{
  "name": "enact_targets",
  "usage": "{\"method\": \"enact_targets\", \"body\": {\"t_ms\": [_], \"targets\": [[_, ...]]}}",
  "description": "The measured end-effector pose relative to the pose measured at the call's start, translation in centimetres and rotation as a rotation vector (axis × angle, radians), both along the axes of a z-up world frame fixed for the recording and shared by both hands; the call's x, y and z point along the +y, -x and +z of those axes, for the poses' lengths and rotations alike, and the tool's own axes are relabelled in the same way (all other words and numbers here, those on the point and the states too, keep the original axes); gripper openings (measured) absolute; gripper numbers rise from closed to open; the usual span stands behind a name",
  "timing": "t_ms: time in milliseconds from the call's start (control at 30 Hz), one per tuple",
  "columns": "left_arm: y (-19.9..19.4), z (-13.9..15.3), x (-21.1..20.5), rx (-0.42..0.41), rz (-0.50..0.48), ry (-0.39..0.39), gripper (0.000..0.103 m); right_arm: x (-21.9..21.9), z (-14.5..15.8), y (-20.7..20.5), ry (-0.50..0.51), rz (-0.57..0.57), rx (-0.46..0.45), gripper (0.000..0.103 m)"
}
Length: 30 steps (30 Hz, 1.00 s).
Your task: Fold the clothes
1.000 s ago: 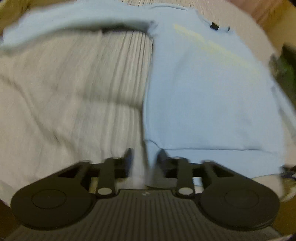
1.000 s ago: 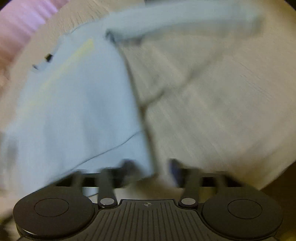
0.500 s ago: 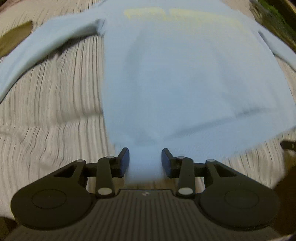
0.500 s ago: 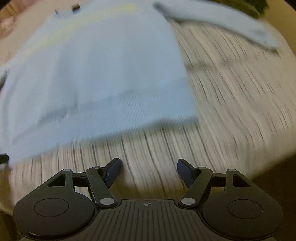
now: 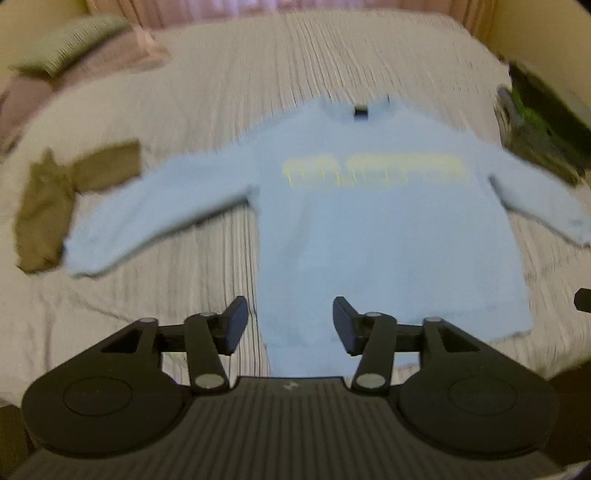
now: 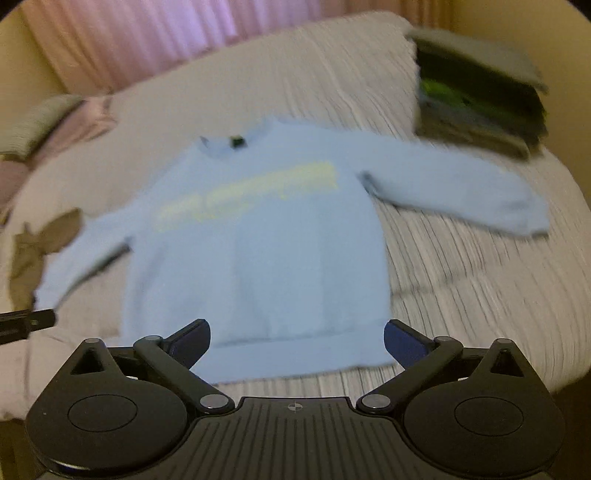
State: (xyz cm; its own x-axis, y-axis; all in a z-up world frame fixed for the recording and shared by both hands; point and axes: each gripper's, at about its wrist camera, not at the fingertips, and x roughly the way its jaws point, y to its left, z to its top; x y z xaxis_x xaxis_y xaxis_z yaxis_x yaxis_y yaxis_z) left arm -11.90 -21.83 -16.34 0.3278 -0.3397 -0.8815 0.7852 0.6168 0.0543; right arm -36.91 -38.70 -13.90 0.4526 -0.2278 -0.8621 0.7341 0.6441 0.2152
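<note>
Blue sweatshirt [image 5: 388,229] lies flat on the bed [image 5: 221,74] — left gripper [image 5: 286,321], right gripper [image 6: 297,338] both spread, empty.

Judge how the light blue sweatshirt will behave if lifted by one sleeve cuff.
The light blue sweatshirt lies flat and limp on the bedspread, so it would probably drape and sag. Its spread sleeves would likely trail behind. The ribbed cover may drag on it somewhat.

Bed [image 5: 207,92] covered by a beige ribbed bedspread, filling most of both views. Pink pleated curtain [image 6: 155,40] behind the head end. Grey-green pillow [image 5: 66,40] at the far left corner. Yellowish wall [image 6: 517,22] at right. Lighting dim and warm
</note>
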Motion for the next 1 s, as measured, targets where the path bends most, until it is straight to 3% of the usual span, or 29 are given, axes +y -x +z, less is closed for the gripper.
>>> {"method": "enact_targets", "body": {"t_ms": [133, 400, 500, 733, 1000], "targets": [[4.8, 2.9, 0.1, -0.040, 0.063, 0.015, 0.062, -0.9, 2.1, 1.6, -0.031, 0.047, -0.029, 0.102], [13.4, 5.0, -0.1, -0.037, 0.154, 0.039, 0.063, -0.8, 2.3, 7.6, 0.065, 0.201, 0.051, 0.102], [15.9, 5.0, 0.2, -0.039, 0.194, 0.037, 0.063, -0.9, 1.4, 9.0, 0.045, 0.244, 0.065, 0.102], [20.1, 5.5, 1.8, -0.051, 0.241, 0.028, 0.064, 0.4, 1.3, 11.1, 0.040, 0.350, 0.056, 0.102], [22.9, 6.8, 3.2, -0.091, 0.249, 0.023, 0.069, 2.0, 2.1, 13.1, 0.036, 0.372, 0.045, 0.102]]}}
